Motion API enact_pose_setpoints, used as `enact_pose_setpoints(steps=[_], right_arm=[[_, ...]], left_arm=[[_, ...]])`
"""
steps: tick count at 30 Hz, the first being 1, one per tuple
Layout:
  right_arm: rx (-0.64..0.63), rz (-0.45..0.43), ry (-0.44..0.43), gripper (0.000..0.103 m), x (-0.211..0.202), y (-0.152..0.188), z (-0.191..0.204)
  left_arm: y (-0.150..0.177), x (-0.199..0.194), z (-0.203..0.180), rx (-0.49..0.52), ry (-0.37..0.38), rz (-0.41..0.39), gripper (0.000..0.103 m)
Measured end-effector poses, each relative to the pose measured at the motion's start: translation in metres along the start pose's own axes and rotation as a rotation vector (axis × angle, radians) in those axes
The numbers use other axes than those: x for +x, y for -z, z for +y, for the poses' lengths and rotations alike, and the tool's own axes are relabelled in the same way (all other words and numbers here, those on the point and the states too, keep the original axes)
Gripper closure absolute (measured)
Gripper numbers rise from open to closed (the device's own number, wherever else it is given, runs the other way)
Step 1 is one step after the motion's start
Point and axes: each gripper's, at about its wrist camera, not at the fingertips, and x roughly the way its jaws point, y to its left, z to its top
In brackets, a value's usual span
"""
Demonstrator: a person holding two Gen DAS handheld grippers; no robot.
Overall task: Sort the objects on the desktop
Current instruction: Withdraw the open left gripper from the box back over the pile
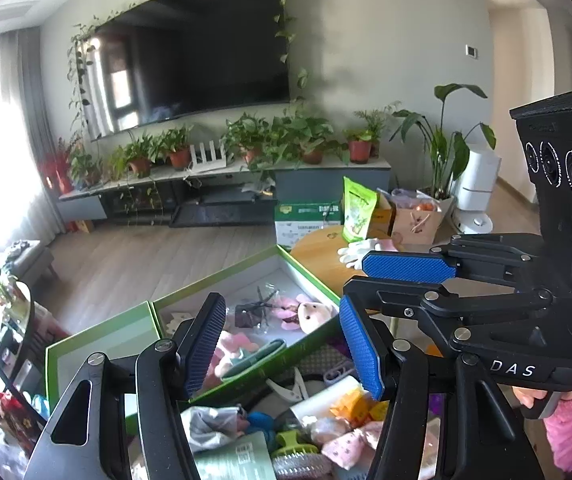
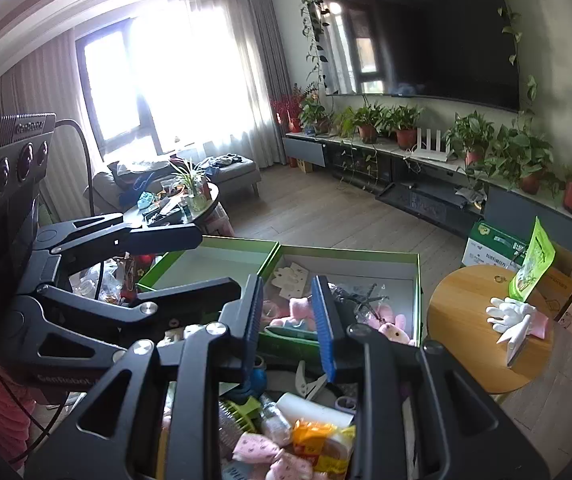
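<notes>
A green-rimmed box (image 1: 305, 276) holds pink plush toys, a bunny (image 1: 315, 314) and a black hair clip; it also shows in the right wrist view (image 2: 365, 258). Beside it lies a second green box, or lid (image 1: 102, 344), with nothing visible in it. Below both grippers is a pile of loose items: a white tube (image 2: 309, 406), an orange packet (image 2: 317, 444), pink socks (image 2: 256, 448), a green hair clip (image 1: 293, 440), white pliers (image 2: 309, 384). My left gripper (image 1: 282, 344) is open and empty above the pile. My right gripper (image 2: 287, 320) is open and empty, beside the left one.
A round wooden side table (image 2: 469, 320) at the right carries white gloves (image 2: 509, 312) and a green pouch (image 2: 531, 260). Cardboard boxes stand behind it. A dark round table (image 2: 182, 204) with clutter stands at the left. A TV stand with potted plants lines the far wall.
</notes>
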Motion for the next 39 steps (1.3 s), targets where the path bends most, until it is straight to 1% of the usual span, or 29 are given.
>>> enact_pose_setpoints(steps=[12,19,30,39], right_arm=[[-0.046,0.009,-0.01,0.077,-0.033,0.024,0.032],[-0.047,0.022,-0.03,0.077,-0.044,0.043,0.047],[-0.062,0.08,-0.061,0.077,-0.044,0.087,0.079],[-0.09,0.123,-0.091,0.077,-0.037,0.111,0.108]], left_arm=[[0.031,-0.041,-0.013,-0.015,0.021,-0.019,0.043],[0.053,-0.059,-0.022,-0.011,0.007,-0.031,0.043],[0.108,-0.08,-0.025,-0.034,0.005,-0.01,0.043],[0.148,-0.097,-0.013,-0.07,-0.02,0.002,0.043]])
